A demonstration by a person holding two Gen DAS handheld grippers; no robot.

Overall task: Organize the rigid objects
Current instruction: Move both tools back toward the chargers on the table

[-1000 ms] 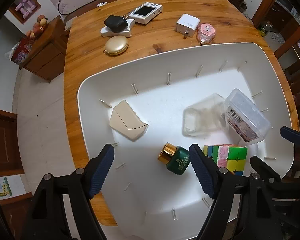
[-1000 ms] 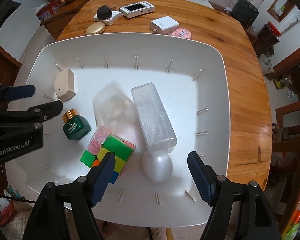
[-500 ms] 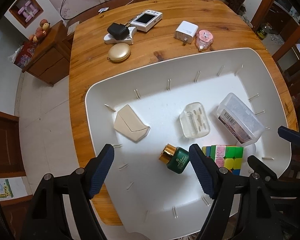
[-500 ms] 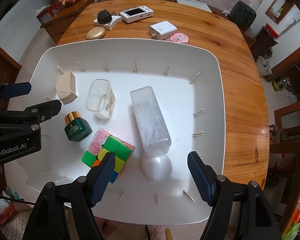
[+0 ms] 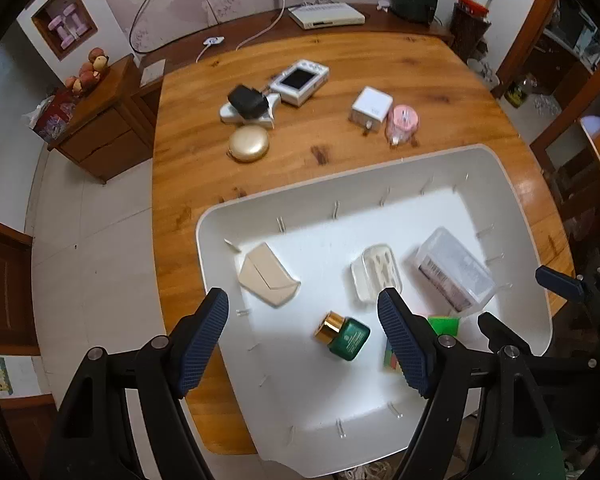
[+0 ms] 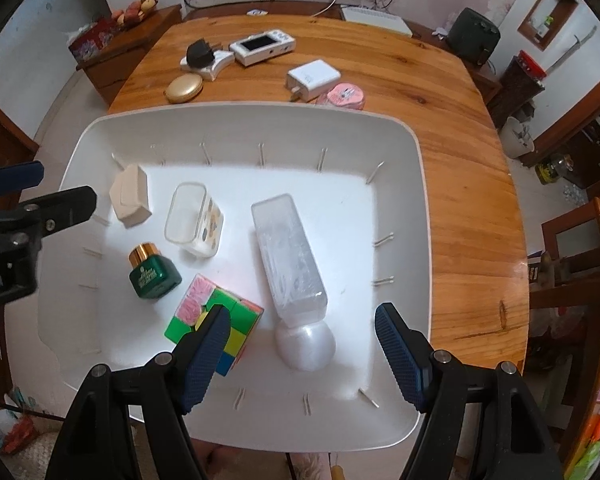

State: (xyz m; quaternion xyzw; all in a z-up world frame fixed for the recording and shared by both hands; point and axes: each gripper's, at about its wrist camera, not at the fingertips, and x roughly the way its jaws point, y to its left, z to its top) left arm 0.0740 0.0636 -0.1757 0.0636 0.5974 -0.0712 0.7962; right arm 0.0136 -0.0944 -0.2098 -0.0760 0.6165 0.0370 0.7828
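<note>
we held both grippers — left gripper and right gripper — with jaws wide and empty above the large white plastic tray. six items lay inside, including the green gold-capped bottle, label unreadable; five small items, like the gold oval compact, waited on the wooden tabletop.

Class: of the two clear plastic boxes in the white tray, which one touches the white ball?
The long clear box: its near end rests against the white ball. The shorter soap box sits apart, farther left.
</note>
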